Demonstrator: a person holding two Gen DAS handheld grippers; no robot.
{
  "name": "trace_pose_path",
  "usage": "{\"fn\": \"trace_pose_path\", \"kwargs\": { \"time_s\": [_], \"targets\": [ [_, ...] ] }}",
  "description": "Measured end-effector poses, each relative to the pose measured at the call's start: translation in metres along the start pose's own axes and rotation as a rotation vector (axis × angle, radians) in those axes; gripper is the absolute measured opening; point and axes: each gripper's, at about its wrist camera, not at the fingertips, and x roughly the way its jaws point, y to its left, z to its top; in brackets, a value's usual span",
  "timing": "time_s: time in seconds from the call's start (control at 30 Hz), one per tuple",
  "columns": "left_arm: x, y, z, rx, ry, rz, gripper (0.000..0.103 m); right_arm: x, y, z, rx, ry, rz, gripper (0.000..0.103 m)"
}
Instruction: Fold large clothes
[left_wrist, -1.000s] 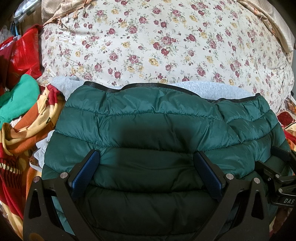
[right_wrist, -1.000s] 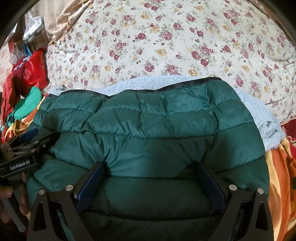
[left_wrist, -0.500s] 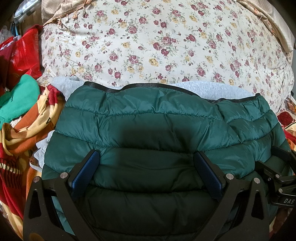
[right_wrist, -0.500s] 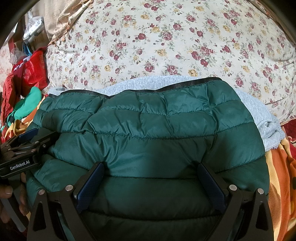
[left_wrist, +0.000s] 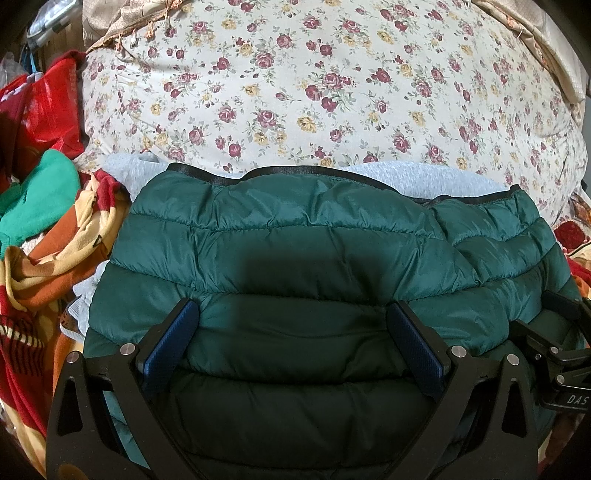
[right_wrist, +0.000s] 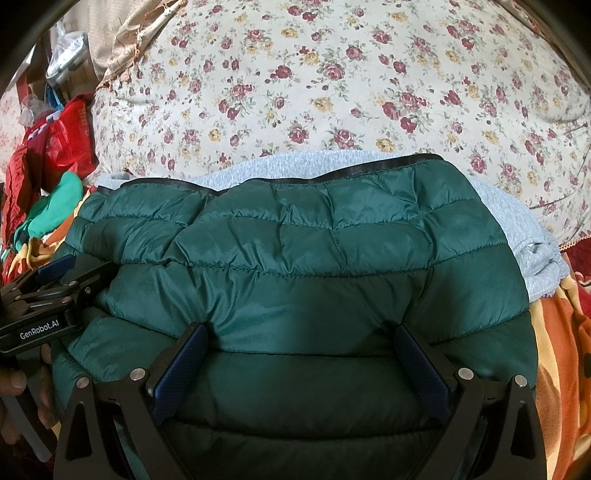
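Your green quilted jacket (left_wrist: 314, 258) lies as a folded bundle on a grey garment (left_wrist: 424, 179), which shows along its far edge and at the right in the right wrist view (right_wrist: 532, 254). Both sit at the near side of the floral bedding (left_wrist: 332, 81). The black-bound hem runs along the far edge, so the fold line most likely sits toward you.

Left gripper (left_wrist: 295, 339): its 2 fingers stand wide apart, pads (left_wrist: 173, 339) resting on or just above the near quilted panel, straddling it without pinching. Nothing is clamped.

Right gripper (right_wrist: 303, 365): same condition, fingers spread, 1 blue pad (right_wrist: 181, 365) on each side of the near panel, no cloth gathered between them.

The 2 tools sit side by side across the near edge; each shows at the margin of the other's view, with your hand (right_wrist: 22, 387) visible on the left one. That spacing suits pressing or steadying a puffy fold, since the filling tends to spring back once released.

Judgement: the jacket's fold looks complete or close to it. If you intend another fold, you need to close on the near edge first.

Risks: slick shell fabric can slide on the grey garment beneath. Loose clothes at the left, a bright green item (left_wrist: 40, 192) and a striped orange cloth (left_wrist: 55, 266), crowd that side; a red bag (left_wrist: 51, 107) lies farther off.
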Motion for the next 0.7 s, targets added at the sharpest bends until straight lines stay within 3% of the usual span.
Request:
{"fn": "trace_pose_path", "kwargs": {
  "time_s": [0.7],
  "targets": [
    [-0.0008, 0.0018, 0.0005, -0.004, 0.001, -0.009, 0.102, 0.0002, 0.0003, -0.0006, -0.003, -0.004, -0.003, 0.1]
  ]
}}
